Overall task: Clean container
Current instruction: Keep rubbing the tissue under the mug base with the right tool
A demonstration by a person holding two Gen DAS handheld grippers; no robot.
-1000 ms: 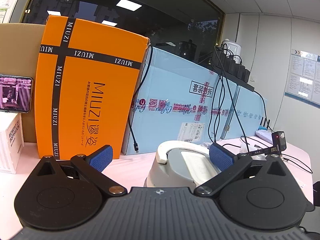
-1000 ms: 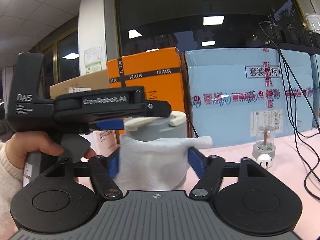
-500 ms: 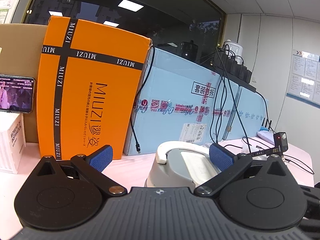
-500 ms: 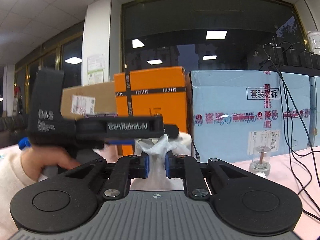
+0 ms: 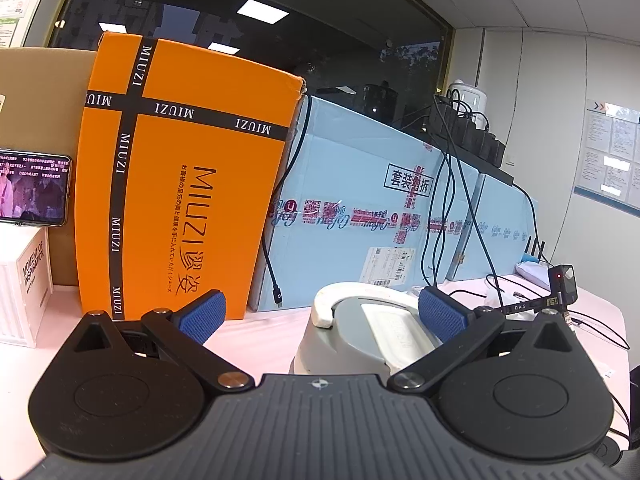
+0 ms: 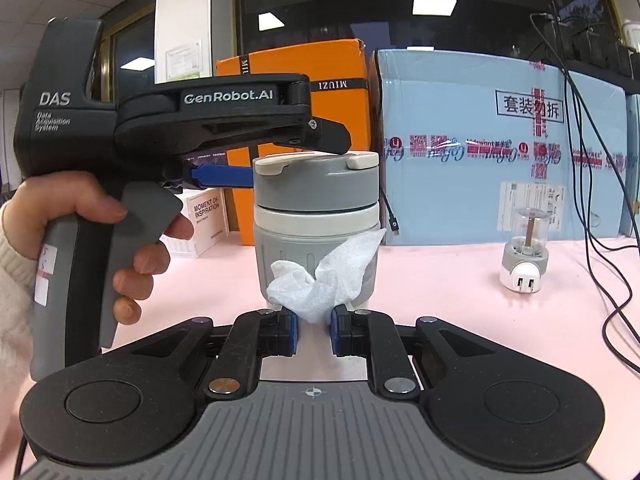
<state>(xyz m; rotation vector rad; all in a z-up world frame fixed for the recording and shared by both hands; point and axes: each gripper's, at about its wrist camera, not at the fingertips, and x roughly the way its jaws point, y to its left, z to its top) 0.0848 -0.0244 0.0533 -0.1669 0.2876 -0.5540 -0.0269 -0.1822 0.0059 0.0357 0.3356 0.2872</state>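
- The right claw (image 6: 314, 326) has its blue pads pinched together on a crumpled white tissue (image 6: 324, 276), gripped at its lower bunch so the loose upper part fans out as a wiping face.
- That tissue sits against the lower grey wall of the container (image 6: 316, 216), which suggests the side of the body is the part being wiped at this moment.
- The left claw (image 5: 320, 312) is spread wide apart around the container's lid (image 5: 376, 324), one blue pad (image 5: 440, 314) beside the lid's right side and the other well clear on the left; it clamps nothing.
- From the right wrist view, the upper black finger of this tool lies across the top of the lid, by my reading to steady the container so the wiping does not push it along the worktop (image 6: 440, 280); whether it presses down or only rests there cannot be told.
- A hand (image 6: 120, 240) in a cream sleeve holds the left tool's grey grip, keeping it level with the lid.
- The container stands upright on the pink worktop, lid on, out from the boxes that line the far edge.
- Behind it stand an orange box (image 5: 180, 184) and a pale blue box (image 5: 360, 208), with cables hanging over the blue one.
- A small glass-domed plug device (image 6: 526, 260) sits apart toward the worktop's right side, out of the wiping path.
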